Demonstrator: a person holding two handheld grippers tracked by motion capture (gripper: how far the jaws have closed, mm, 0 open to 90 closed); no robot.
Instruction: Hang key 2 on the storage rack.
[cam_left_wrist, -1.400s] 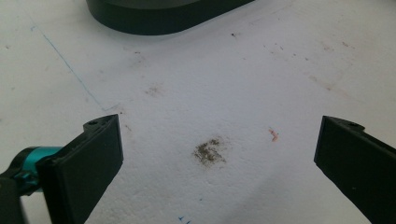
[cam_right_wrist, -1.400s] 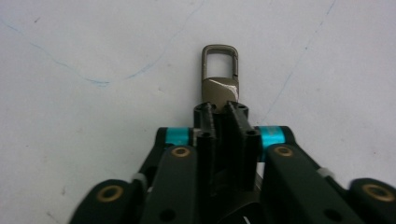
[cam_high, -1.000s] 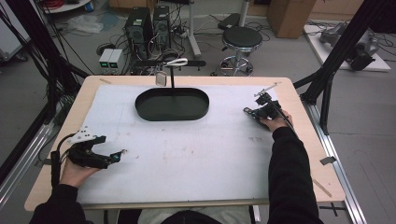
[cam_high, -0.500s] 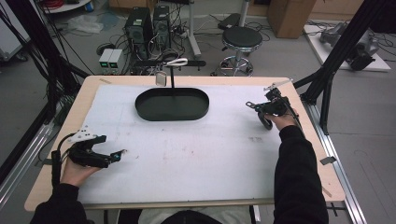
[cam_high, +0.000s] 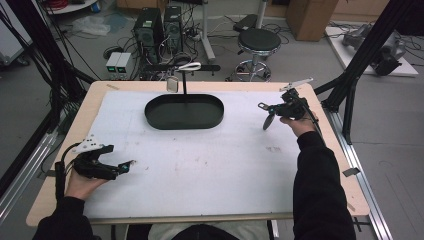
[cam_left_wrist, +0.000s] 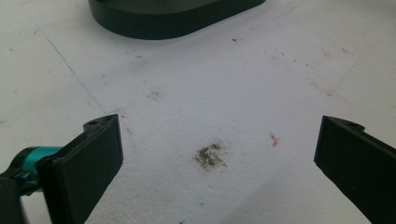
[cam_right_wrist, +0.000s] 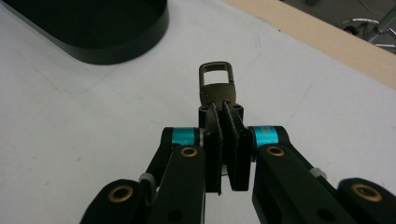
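Right gripper (cam_right_wrist: 223, 140) at mid-frame is clamped tight on a little metal clasp (cam_right_wrist: 217, 88); left gripper (cam_left_wrist: 215, 154) sits wide open over the white table (cam_left_wrist: 243, 84).

- Dark strap (cam_right_wrist: 223, 135) mostly hidden between right gripper (cam_right_wrist: 223, 140) pads, brass clasp (cam_right_wrist: 217, 86) alone protruding.
- Black tray (cam_left_wrist: 173, 14) cut off at far edge.
- Small hanging tag (cam_high: 172, 85) too small to identify.
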